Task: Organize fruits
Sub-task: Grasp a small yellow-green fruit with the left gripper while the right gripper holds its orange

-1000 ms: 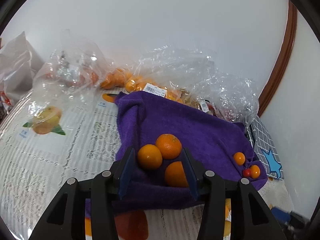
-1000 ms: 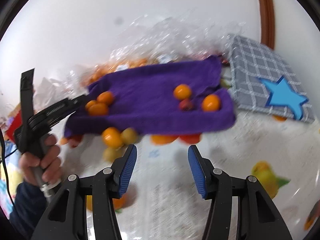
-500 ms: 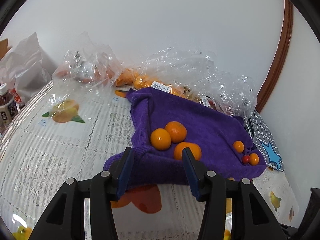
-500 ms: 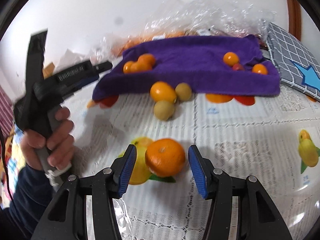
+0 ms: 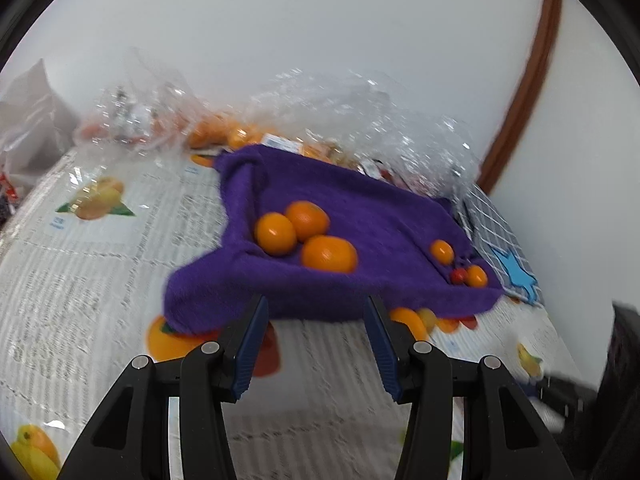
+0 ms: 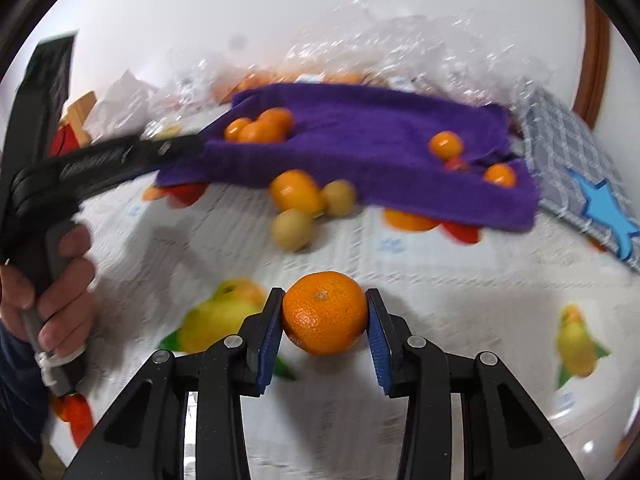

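A purple towel (image 5: pixel 360 216) lies on the table with three oranges (image 5: pixel 304 232) at its left and small kumquats and a red tomato (image 5: pixel 460 268) at its right. My left gripper (image 5: pixel 316 336) is open and empty, just in front of the towel's near edge. My right gripper (image 6: pixel 325 316) is shut on a mandarin (image 6: pixel 325 312) on the tablecloth. In the right wrist view the towel (image 6: pixel 372 136) lies beyond, with an orange fruit (image 6: pixel 296 192) and two yellowish fruits (image 6: pixel 294 228) loose before it. The left gripper (image 6: pixel 100 160) shows at the left, held by a hand.
Crinkled clear plastic bags (image 5: pixel 360 120) with more oranges lie behind the towel against the white wall. A grey checked cloth with a blue star (image 6: pixel 580 172) lies at the right. A white bag (image 5: pixel 28 120) stands at far left. The tablecloth (image 5: pixel 80 260) has printed fruit pictures.
My right gripper moved forward and closed on the mandarin that lay between its fingers. My left gripper drew back from the towel, leaving the three oranges on it.
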### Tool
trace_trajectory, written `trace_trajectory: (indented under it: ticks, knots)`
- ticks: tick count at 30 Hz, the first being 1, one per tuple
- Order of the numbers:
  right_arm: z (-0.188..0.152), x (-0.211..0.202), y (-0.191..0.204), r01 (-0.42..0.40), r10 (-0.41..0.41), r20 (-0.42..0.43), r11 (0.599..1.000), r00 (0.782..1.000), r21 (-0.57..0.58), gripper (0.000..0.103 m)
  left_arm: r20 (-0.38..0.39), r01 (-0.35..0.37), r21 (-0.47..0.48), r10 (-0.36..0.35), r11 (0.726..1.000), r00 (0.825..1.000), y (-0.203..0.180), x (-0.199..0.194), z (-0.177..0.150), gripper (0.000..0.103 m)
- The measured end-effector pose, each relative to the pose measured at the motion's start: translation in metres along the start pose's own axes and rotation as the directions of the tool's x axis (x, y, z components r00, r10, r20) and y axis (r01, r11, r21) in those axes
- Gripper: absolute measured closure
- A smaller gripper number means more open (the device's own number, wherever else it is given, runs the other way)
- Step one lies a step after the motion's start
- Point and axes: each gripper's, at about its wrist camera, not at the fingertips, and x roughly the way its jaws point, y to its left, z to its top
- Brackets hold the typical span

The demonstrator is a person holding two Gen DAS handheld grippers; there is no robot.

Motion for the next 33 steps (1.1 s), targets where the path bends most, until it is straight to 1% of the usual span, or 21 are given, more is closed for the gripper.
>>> trace_trajectory:
  ticks: [6, 8, 10, 12, 15, 17, 20, 23, 27, 30, 32, 33]
  knots:
    - [0.016, -0.007, -0.056, 0.08, -0.084, 0.074, 0.995, 0.994, 0.056, 0.063, -0.075, 0.05, 0.011, -0.05, 0.999, 0.996, -0.009, 0.009, -0.008, 0.055]
    - [0.02, -0.006, -0.07, 0.108, -0.114, 0.085, 0.992, 0.99, 0.069, 0.063, -0.099, 0.066, 0.007, -0.065, 0.998, 0.993, -0.01, 0.012, -0.009, 0.056]
    - [0.025, 0.001, -0.086, 0.128, -0.136, 0.087, 0.988, 0.987, 0.092, 0.063, -0.114, 0.067, -0.003, -0.067, 0.998, 0.991, -0.01, 0.015, -0.01, 0.057]
    - [0.027, 0.008, -0.1, 0.122, -0.132, 0.076, 0.985, 0.988, 0.124, 0.063, -0.116, 0.081, -0.019, -0.082, 0.997, 0.99, -0.011, 0.016, -0.011, 0.057]
    - [0.024, 0.013, -0.107, 0.107, -0.118, 0.071, 0.983, 0.99, 0.146, 0.063, -0.133, 0.097, -0.018, -0.099, 0.995, 0.986, -0.016, 0.019, -0.014, 0.057]
    - [0.022, 0.015, -0.11, 0.094, -0.102, 0.051, 0.984, 0.993, 0.149, 0.063, -0.148, 0.107, 0.003, -0.105, 0.994, 0.983, -0.025, 0.022, -0.016, 0.057]
    - [0.02, 0.012, -0.113, 0.073, -0.086, 0.067, 0.983, 0.994, 0.169, 0.063, -0.167, 0.129, 0.038, -0.121, 0.991, 0.979, -0.039, 0.027, -0.019, 0.057]
    - [0.016, 0.011, -0.121, 0.067, -0.082, 0.059, 0.976, 0.995, 0.209, 0.063, -0.187, 0.152, 0.078, -0.135, 0.985, 0.973, -0.053, 0.031, -0.022, 0.057]
    - [0.012, 0.009, -0.131, 0.061, -0.077, 0.055, 0.965, 0.995, 0.255, 0.063, -0.22, 0.19, 0.084, -0.167, 0.978, 0.961, -0.066, 0.039, -0.023, 0.056]
    - [0.011, 0.01, -0.131, 0.061, -0.075, 0.048, 0.965, 0.996, 0.256, 0.063, -0.252, 0.163, 0.099, -0.134, 0.982, 0.958, -0.073, 0.05, -0.025, 0.056]
    - [0.011, 0.011, -0.129, 0.06, -0.073, 0.043, 0.967, 0.996, 0.249, 0.063, -0.25, 0.132, 0.113, -0.1, 0.985, 0.963, -0.074, 0.053, -0.025, 0.065]
    - [0.012, 0.011, -0.128, 0.057, -0.069, 0.041, 0.967, 0.997, 0.247, 0.063, -0.252, 0.131, 0.109, -0.1, 0.985, 0.963, -0.074, 0.054, -0.025, 0.073]
